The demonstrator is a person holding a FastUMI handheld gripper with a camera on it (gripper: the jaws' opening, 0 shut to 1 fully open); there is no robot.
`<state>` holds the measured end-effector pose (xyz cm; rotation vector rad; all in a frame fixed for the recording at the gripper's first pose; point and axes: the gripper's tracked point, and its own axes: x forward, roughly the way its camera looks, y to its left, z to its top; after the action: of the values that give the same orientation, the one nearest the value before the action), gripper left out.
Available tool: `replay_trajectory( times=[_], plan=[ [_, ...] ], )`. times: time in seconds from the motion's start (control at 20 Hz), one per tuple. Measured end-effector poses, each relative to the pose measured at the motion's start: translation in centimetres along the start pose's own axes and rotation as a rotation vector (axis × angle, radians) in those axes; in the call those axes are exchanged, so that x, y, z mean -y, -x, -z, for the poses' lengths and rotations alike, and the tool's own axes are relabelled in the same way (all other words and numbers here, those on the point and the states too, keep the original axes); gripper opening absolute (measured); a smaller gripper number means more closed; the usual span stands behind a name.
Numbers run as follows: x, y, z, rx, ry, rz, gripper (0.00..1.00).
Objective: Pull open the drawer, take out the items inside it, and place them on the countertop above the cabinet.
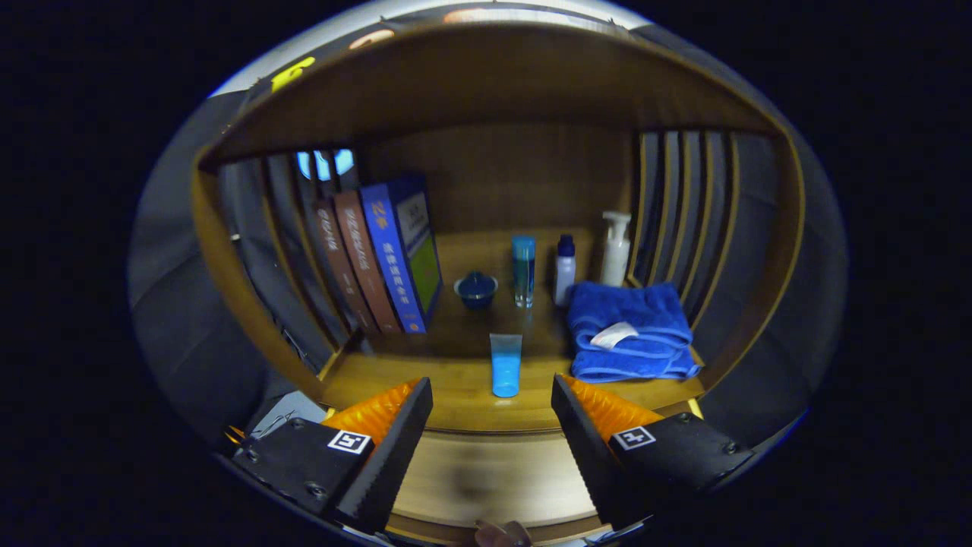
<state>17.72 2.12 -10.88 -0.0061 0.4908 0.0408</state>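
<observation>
Here is the gripper [492, 448], jaws spread wide apart with nothing held between them, fingers hanging over the front of the cabinet. Just ahead of the fingers, between them, a blue tube [506, 365] lies flat on the wooden bench [456, 395], near its front edge. Its long axis runs straight away from the fingers: the rounded, brighter end points back toward them, the paler flat end points toward the rear wall.

Below that edge, between the fingers, sits a pale wooden panel, the drawer front [486, 475], with a small knob [501, 533] at its lower middle. Whether the drawer is pulled out or closed I cannot tell.

Beyond the tube, a dark blue lidded bowl [476, 289] sits on the bench; its contents are hidden. To its right stands a tall clear blue bottle [523, 270], upright, then a white bottle with a dark cap [564, 279], then a white pump bottle [615, 248] against the slatted right side. A folded blue towel [632, 331] lies in front of the pump bottle, a white tag on top. On the left, a row of books [383, 258] leans against the slatted left side, spines facing out.
</observation>
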Motion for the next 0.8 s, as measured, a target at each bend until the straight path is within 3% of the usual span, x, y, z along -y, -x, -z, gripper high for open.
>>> replay_trajectory(
  times=[0.2,0.4,0.8],
  plan=[
    [-0.6,8.0,0.5,0.165,0.033,-0.024,1.00],
    [-0.7,13.5,4.7,0.240,0.020,-0.036,0.99],
    [0.0,14.1,18.0,0.160,-0.038,-0.008,0.99]
  ],
)
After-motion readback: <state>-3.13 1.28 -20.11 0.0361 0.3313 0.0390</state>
